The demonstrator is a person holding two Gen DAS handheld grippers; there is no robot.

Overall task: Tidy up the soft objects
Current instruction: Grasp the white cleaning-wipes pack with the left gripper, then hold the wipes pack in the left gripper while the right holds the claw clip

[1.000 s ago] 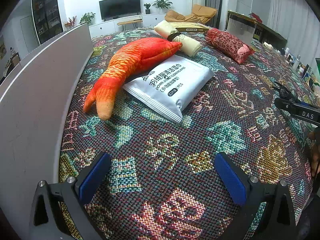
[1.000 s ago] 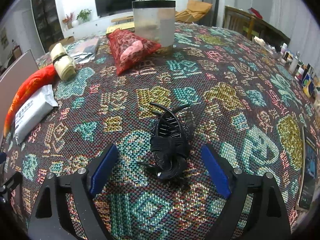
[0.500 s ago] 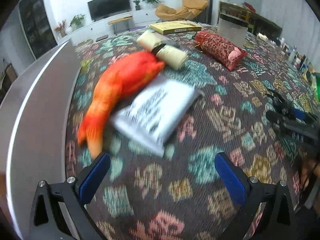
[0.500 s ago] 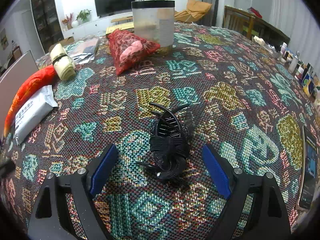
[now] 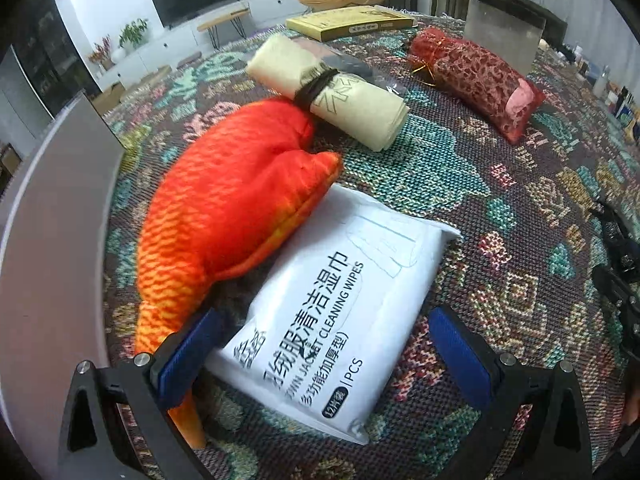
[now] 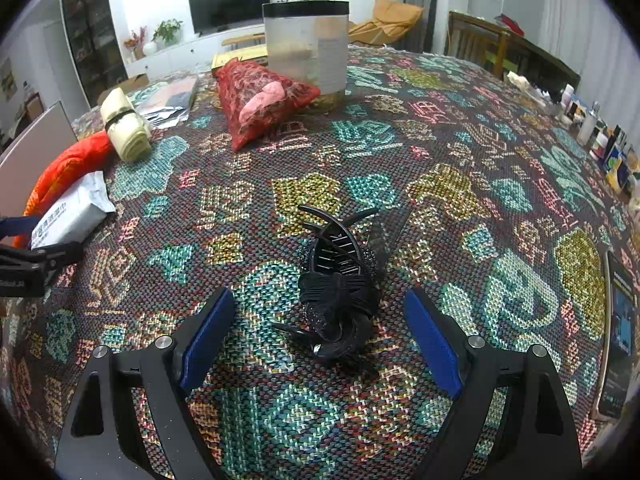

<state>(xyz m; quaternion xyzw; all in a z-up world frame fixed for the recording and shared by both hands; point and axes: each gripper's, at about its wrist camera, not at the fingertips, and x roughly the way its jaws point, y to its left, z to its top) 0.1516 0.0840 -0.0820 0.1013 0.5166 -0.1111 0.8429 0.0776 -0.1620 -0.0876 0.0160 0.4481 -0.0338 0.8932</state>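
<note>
At the far left a grey board (image 5: 48, 240) edges the patterned tablecloth (image 5: 460, 168). Beside it lies the orange plush fish (image 5: 236, 208), its flank overlapping a white pack of cleaning wipes (image 5: 336, 296). The left gripper (image 5: 320, 354) stands wide apart, straddling the pack's near end, probably to pinch it clear of the fish. Further right sit a tied cream roll (image 5: 340, 92) and a red mesh pouch (image 5: 476, 76). The right gripper (image 6: 320, 340), also spread wide, brackets a black hair claw (image 6: 340, 284) without touching it.
</note>
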